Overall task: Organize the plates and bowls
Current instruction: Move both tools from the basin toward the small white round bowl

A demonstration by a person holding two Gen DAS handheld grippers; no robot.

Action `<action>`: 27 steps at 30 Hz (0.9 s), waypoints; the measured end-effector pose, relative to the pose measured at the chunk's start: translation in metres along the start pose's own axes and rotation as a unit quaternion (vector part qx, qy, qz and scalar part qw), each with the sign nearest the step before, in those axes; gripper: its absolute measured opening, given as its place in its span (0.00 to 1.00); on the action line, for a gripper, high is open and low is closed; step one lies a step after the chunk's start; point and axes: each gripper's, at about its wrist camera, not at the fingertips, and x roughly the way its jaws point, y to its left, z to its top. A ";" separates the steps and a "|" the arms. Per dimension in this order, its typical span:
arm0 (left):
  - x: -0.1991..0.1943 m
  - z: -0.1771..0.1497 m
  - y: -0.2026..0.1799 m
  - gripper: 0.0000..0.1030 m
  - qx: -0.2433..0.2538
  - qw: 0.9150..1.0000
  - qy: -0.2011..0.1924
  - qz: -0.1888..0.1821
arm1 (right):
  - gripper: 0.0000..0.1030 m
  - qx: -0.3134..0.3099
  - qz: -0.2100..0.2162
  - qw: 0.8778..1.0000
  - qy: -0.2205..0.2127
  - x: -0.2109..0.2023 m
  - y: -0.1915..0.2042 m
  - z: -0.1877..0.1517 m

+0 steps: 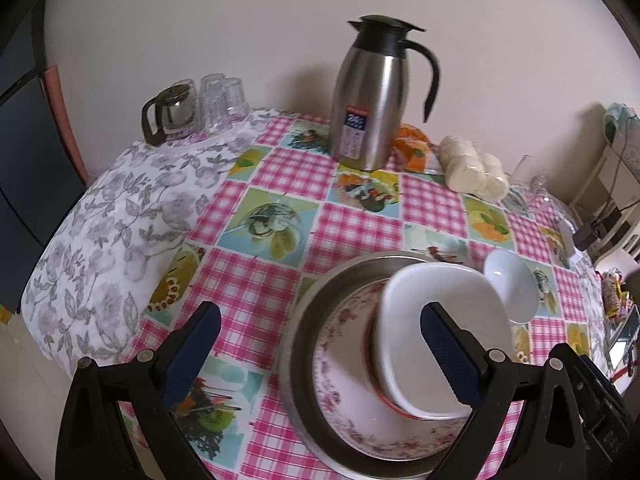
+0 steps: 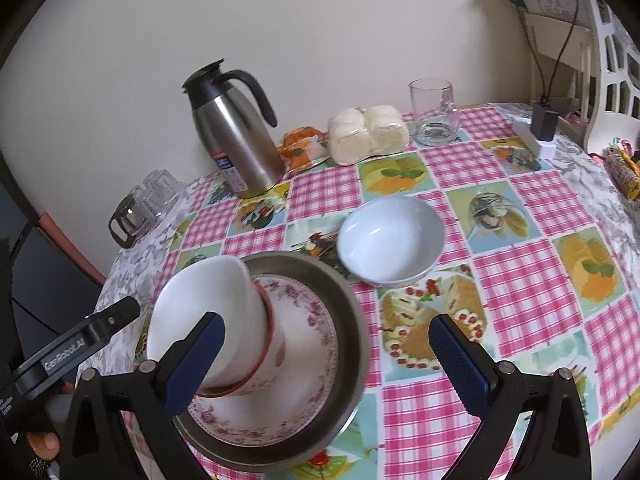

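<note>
Plates (image 2: pixel 304 344) stacked in a steel pan (image 2: pixel 352 320), a white bowl (image 2: pixel 208 312) tilted on top.
From left: we hold the left gripper (image 1: pixel 320 348) wide open, empty; the stack at table centre; our right gripper (image 2: pixel 326 356) wide, empty; a second bowl (image 2: pixel 390 236) just beyond.

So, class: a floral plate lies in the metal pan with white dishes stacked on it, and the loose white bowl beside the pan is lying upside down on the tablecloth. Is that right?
Not quite. The loose white bowl beside the metal pan stands upright, its hollow facing up, as the right wrist view shows. The floral plate does lie in the pan with white dishes stacked on it.
</note>
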 end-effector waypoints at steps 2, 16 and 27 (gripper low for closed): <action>-0.003 -0.001 -0.007 0.97 0.001 1.000 -0.004 -0.007 | 1.00 0.005 -0.003 1.000 -0.004 -0.004 -0.007 0.002; -0.026 -0.009 -0.081 0.97 0.079 0.994 -0.035 -0.061 | 1.00 0.048 -0.026 0.998 -0.023 -0.021 -0.070 0.015; -0.011 -0.003 -0.131 0.97 0.116 0.988 -0.003 -0.097 | 1.00 0.076 -0.037 0.996 -0.022 -0.013 -0.105 0.025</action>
